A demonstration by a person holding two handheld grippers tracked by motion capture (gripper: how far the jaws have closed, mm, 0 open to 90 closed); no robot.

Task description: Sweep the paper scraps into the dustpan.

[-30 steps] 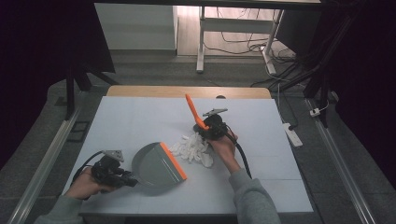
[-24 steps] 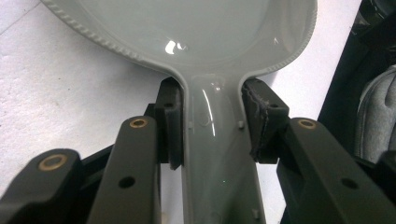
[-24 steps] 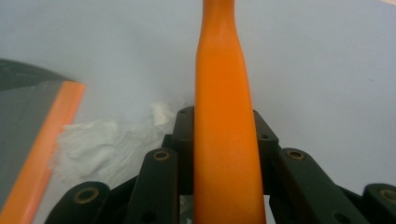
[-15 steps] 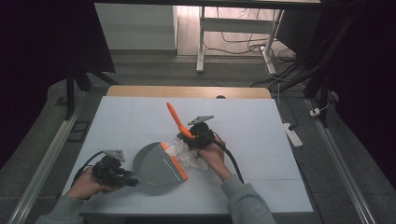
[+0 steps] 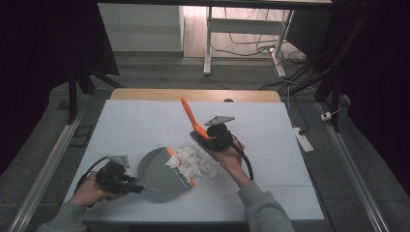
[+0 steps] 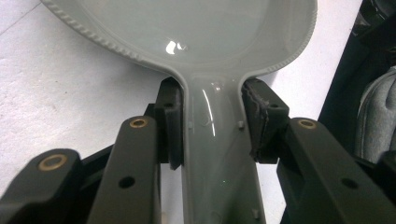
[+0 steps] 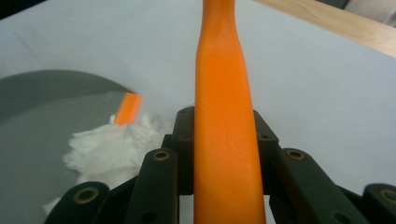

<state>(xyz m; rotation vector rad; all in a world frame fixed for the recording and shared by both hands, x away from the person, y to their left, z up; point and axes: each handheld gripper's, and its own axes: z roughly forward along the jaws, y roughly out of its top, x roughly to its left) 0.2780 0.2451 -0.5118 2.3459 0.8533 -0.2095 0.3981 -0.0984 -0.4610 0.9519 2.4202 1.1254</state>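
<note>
moved: right claw (image 5: 205,140) and brush (image 5: 192,120) now near dustpan lip, at 2 o'clock of it | tissue wad (image 5: 192,161) on lip | left claw (image 5: 131,187) clamps dustpan (image 5: 159,170) handle, right clamps brush | sweep toward 8 o'clock

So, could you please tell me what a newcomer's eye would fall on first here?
Probably the orange brush, its handle slanting up at mid-table, clamped in the right gripper. Beside it, crumpled white tissue lies across the orange lip of the grey dustpan, whose handle the left gripper clamps near the table's front left.
</note>
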